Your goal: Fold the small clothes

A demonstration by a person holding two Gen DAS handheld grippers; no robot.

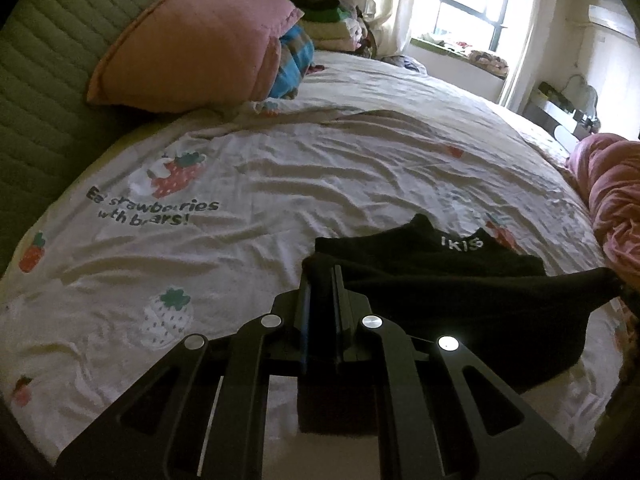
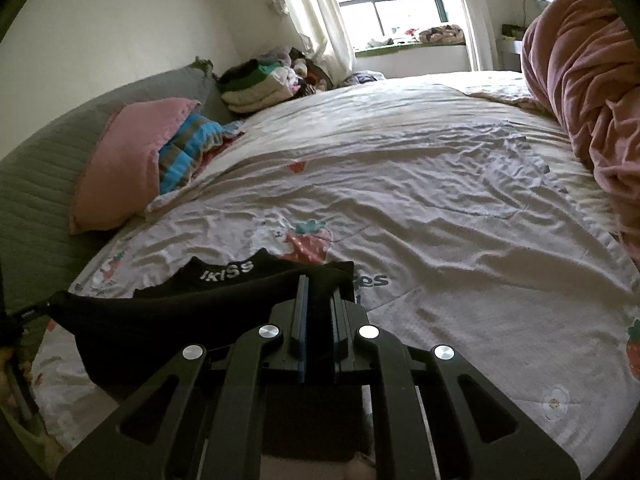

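A small black garment (image 1: 440, 276) with white lettering on its waistband hangs stretched between my two grippers, low over the strawberry-print bed sheet (image 1: 280, 184). My left gripper (image 1: 322, 276) is shut on the garment's left corner. In the right wrist view my right gripper (image 2: 320, 286) is shut on the garment's (image 2: 180, 312) opposite corner. The lettered waistband (image 2: 228, 270) lies at the far edge, touching the sheet (image 2: 440, 220). The lower fold sags toward me.
A pink pillow (image 1: 200, 44) and a blue striped cloth (image 1: 294, 64) lie against the green headboard (image 1: 44, 72). A stack of folded clothes (image 2: 260, 84) sits at the bed's far corner. A pink duvet (image 2: 588, 92) is heaped along the right side.
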